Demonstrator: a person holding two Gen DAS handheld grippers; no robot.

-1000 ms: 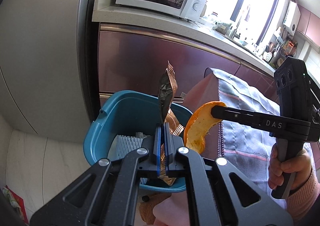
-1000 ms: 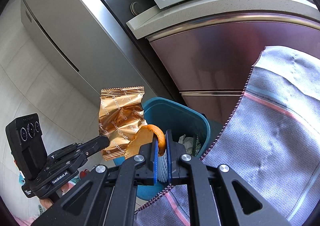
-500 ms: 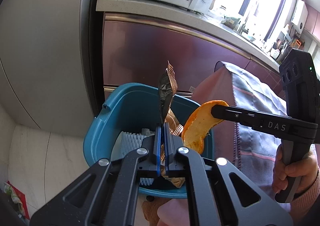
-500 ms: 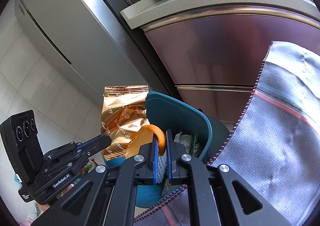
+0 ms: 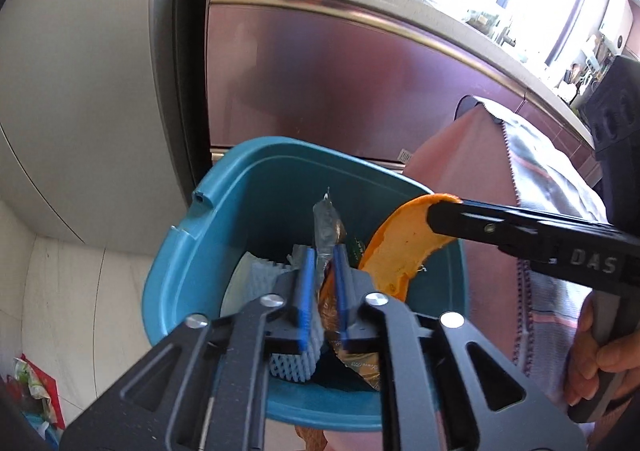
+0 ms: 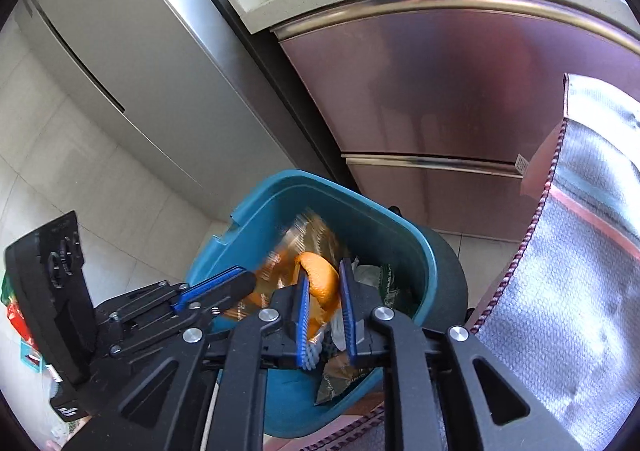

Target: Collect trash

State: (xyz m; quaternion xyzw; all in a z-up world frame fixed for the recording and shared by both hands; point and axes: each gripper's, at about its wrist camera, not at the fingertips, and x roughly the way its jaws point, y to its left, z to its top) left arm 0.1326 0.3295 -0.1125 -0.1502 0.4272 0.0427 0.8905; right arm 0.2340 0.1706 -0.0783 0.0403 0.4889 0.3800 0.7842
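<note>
A teal trash bin [image 5: 224, 223] stands on the floor by the cabinets; it also shows in the right wrist view [image 6: 256, 219]. My left gripper [image 5: 322, 259] is over the bin, jaws parted, and the gold snack wrapper [image 5: 329, 227] slips down between them, blurred in the right wrist view [image 6: 308, 235]. My right gripper [image 6: 324, 279] is over the bin too, jaws parted, with the orange peel [image 6: 320, 279] loose between them; the peel shows in the left wrist view [image 5: 400, 251]. White foam netting [image 5: 260, 275] and other trash lie inside.
Purple steel cabinet fronts [image 5: 340, 91] stand behind the bin, a grey fridge [image 5: 88, 71] to the left. A striped tablecloth [image 6: 580, 271] hangs at the right, close to the bin. Red and green packaging [image 5: 32, 387] lies on the tiled floor at left.
Both grippers have lowered over the bin and their jaws have opened. The wrapper has dropped from upright down into the bin, and the peel is coming loose.
</note>
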